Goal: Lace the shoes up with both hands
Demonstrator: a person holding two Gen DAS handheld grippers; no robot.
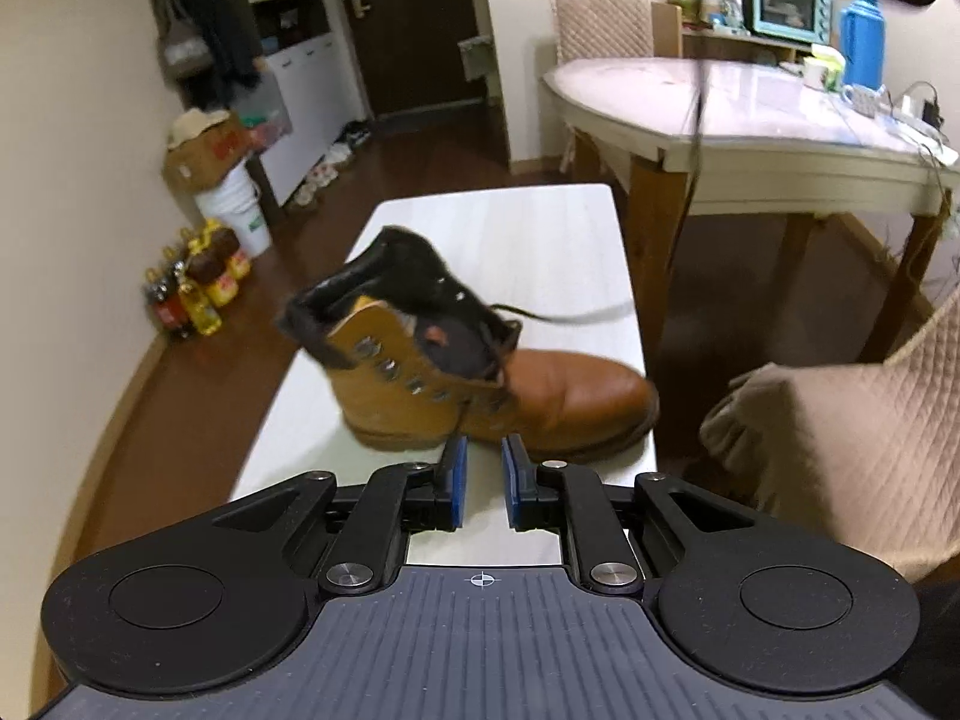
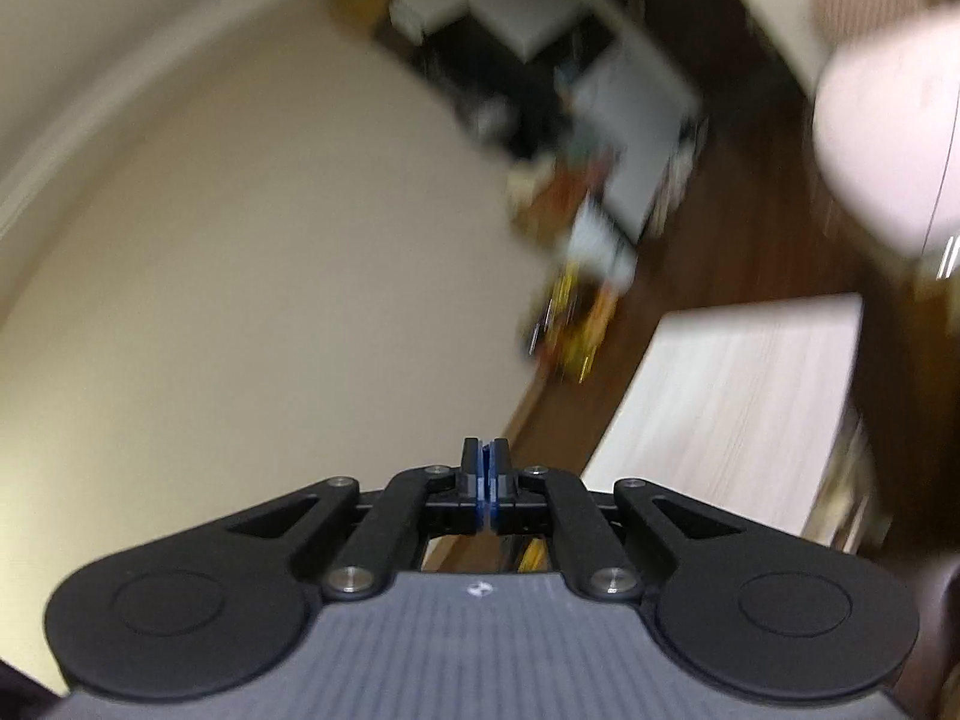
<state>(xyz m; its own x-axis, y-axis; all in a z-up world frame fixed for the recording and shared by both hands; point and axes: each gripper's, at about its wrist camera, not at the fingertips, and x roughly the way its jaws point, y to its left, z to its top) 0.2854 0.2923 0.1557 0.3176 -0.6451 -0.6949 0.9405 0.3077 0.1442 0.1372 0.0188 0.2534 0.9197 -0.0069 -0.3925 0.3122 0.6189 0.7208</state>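
1. Boot (image 1: pixel 468 378) lay tilted on the white table (image 1: pixel 540 228), toe to the right, tongue flopped open, upper eyelets empty. Lacing looked barely begun.
2. Black lace (image 1: pixel 696 120) ran taut up from the boot toward the right tongs at top right.
3. Left tongs (image 1: pixel 483 480) were open, empty, just short of the boot.
4. Right tongs (image 2: pixel 486 474) were pressed closed; the blurred view didn't show the lace between them.
5. Room: wood floor, dining table, oil bottles by the wall.

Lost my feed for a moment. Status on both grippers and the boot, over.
Left hand-held gripper open, empty, just short of the boot on the white table. Right hand-held gripper shut, raised; whether it grips the taut black lace: can't tell.
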